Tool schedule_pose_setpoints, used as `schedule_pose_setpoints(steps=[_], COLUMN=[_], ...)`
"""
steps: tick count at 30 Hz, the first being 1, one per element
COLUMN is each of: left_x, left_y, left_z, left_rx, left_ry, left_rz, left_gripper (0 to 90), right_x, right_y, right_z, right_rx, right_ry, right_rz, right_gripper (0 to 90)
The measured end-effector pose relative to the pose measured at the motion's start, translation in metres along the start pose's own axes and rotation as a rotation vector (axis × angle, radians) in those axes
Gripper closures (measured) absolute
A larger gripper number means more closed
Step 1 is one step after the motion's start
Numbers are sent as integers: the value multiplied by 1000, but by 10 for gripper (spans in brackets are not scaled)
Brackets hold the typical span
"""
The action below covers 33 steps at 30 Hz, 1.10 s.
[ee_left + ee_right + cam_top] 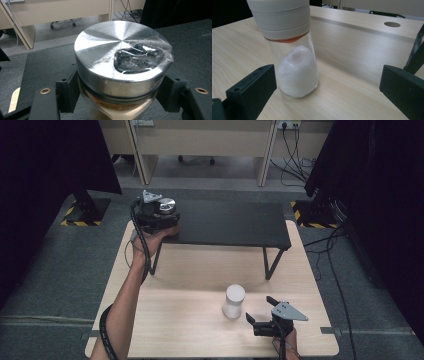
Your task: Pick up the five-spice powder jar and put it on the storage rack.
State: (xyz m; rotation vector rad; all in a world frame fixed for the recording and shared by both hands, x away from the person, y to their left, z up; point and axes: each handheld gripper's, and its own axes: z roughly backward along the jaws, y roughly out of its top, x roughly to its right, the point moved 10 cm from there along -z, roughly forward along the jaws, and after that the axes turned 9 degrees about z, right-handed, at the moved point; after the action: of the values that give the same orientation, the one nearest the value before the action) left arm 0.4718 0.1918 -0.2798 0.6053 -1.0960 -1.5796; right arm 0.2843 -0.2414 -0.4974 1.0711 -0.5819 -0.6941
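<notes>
Left tool (pixel 159 217) clamped on a metal-lidded jar (pixel 122 62), at the far left, on the left end of the black shelf (pixel 235 222) standing on the bench (pixel 175 320). Right tool (pixel 261 312) with jaws apart, near right, just beside an upright white-capped shaker (pixel 233 301) of white powder, not touching it.
</notes>
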Motion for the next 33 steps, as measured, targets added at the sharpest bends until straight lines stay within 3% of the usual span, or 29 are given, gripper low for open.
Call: schedule_pose_setpoints(steps=[2, 7, 11, 22, 33], left_x=[0, 7, 9, 18, 22], left_y=[-1, -5, -8, -9, -9], left_z=[0, -5, -8, -3, 15], left_rx=[0, -28, -24, -6, 25], left_ry=[2, 37, 54, 62, 78], left_rz=[2, -23, -9, -6, -36], left_gripper=[298, 138, 47, 1, 0], right_x=[0, -2, -2, -2, -3], right_y=[0, 1, 0, 0, 0], right_z=[0, 0, 0, -2, -3], right_rx=[-1, -2, -4, -9, -14], right_ry=[2, 3, 4, 5, 7], right_rz=[4, 6, 6, 10, 13], right_gripper=[8, 8, 8, 8, 8])
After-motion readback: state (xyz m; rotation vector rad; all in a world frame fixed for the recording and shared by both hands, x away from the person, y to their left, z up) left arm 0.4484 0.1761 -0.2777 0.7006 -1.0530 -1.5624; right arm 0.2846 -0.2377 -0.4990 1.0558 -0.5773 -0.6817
